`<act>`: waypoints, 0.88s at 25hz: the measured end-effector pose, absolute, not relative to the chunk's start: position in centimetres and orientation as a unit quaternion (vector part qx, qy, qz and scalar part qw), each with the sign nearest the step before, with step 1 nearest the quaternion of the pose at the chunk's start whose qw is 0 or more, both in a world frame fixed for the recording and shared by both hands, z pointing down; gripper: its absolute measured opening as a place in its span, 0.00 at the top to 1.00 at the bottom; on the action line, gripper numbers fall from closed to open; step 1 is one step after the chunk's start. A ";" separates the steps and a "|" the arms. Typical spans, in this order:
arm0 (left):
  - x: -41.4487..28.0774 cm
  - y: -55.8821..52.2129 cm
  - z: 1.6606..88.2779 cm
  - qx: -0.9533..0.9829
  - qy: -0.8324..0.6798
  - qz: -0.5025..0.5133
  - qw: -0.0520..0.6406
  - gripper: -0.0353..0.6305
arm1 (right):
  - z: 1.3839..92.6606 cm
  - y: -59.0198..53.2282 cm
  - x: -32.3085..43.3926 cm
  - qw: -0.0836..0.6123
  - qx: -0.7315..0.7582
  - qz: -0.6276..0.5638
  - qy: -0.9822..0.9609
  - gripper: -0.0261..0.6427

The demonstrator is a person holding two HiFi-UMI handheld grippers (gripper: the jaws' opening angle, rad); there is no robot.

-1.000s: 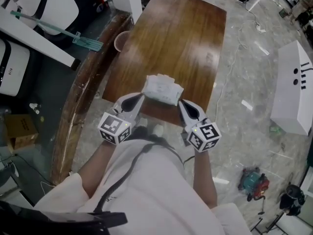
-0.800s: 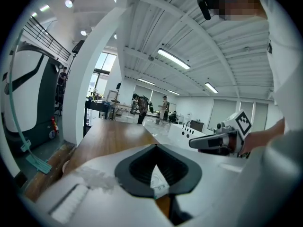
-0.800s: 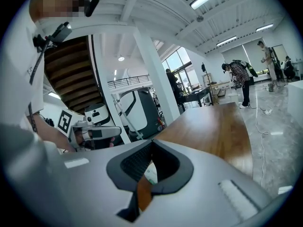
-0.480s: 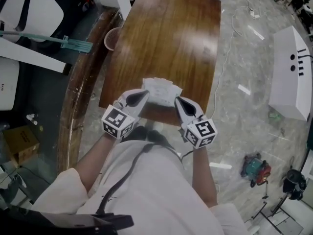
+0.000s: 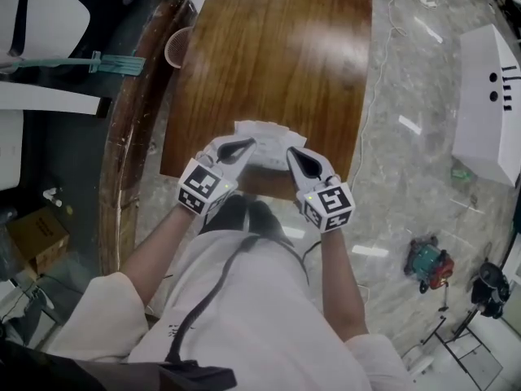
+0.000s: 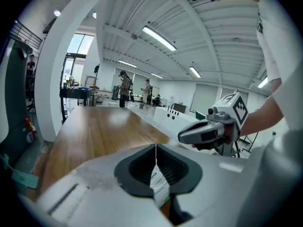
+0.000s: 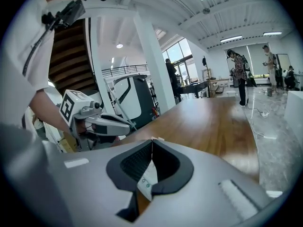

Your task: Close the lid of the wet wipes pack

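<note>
The white wet wipes pack (image 5: 264,139) lies over the near end of the brown wooden table (image 5: 277,47), held from both ends. My left gripper (image 5: 242,147) is shut on its left edge. In the left gripper view a strip of white film printed "OPEN" (image 6: 157,176) is pinched between the jaws of the left gripper (image 6: 155,147). My right gripper (image 5: 291,159) is shut on the right edge, and white film (image 7: 147,176) shows between the closed jaws of the right gripper (image 7: 152,141). Whether the lid is up or down is hidden.
A pink cup (image 5: 177,47) stands at the table's left edge, beside a curved wooden beam (image 5: 122,137). On the marble floor to the right are a white box (image 5: 488,96), cables and a red and teal tool (image 5: 430,267). People stand far off.
Both grippers have sunk a little with the pack still between them, and the two hands have drawn closer together.
</note>
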State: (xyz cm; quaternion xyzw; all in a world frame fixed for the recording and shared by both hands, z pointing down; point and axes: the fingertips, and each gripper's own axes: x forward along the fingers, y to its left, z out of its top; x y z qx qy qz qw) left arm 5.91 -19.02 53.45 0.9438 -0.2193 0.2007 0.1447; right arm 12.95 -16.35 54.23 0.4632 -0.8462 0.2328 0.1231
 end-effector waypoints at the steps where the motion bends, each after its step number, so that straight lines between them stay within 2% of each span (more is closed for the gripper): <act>1: 6.0 -19.0 53.9 0.943 -0.219 0.204 0.148 0.93 | 54.6 -16.6 12.9 0.127 0.461 0.232 -0.847 0.95; 9: 6.3 -18.5 56.9 0.938 -0.218 0.217 0.162 0.93 | 56.9 -18.1 13.0 0.148 0.455 0.237 -0.846 0.94; 16: 6.2 -18.2 59.0 0.931 -0.223 0.228 0.178 0.93 | 59.4 -19.5 13.8 0.179 0.465 0.229 -0.836 0.72; 22: 5.9 -17.6 59.8 0.927 -0.225 0.232 0.190 0.93 | 60.3 -20.5 13.4 0.186 0.445 0.231 -0.845 0.66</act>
